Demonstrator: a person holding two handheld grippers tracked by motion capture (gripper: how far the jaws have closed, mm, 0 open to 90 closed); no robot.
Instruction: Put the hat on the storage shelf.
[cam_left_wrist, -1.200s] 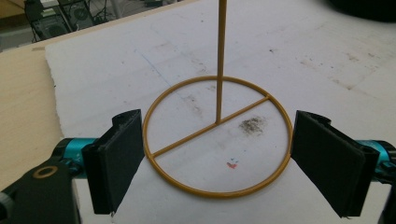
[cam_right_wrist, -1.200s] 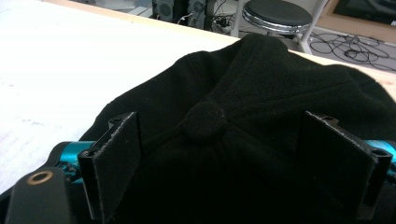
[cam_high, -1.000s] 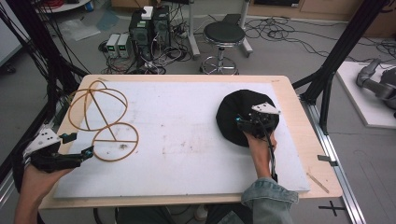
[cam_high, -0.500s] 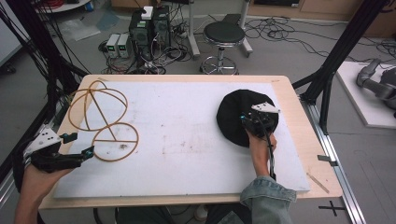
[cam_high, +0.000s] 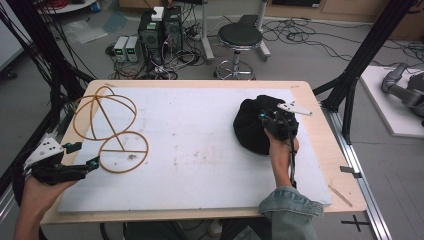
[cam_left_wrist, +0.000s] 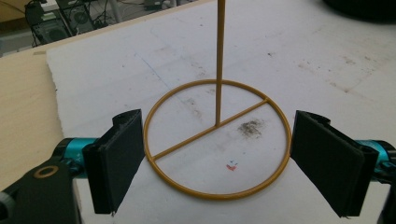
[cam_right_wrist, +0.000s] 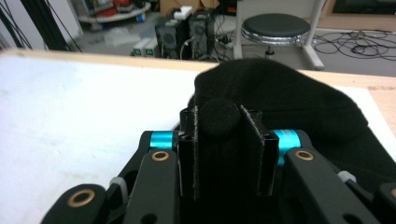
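Observation:
A black knitted hat (cam_high: 248, 129) lies on the right side of the white board (cam_high: 200, 150). My right gripper (cam_high: 269, 120) is shut on a fold of the hat; its jaws have just been closing on the fabric. In the right gripper view the pinched fold (cam_right_wrist: 218, 119) bulges between the pads, and the hat (cam_right_wrist: 299, 100) spreads beyond them. A gold wire stand (cam_high: 107, 120) sits at the left. My left gripper (cam_high: 85, 155) is open, one pad on each side of the stand's round base (cam_left_wrist: 210, 128) without touching it.
The board rests on a wooden table (cam_high: 320, 125) with a narrow bare rim. Black frame posts (cam_high: 370, 55) rise at the right and left. A stool (cam_high: 240, 37) and computer boxes (cam_high: 160, 30) stand on the floor behind the table.
My right gripper has shut on the hat and risen slightly, pulling the flat hat up into a bunched shape. The left gripper and the stand have not moved.

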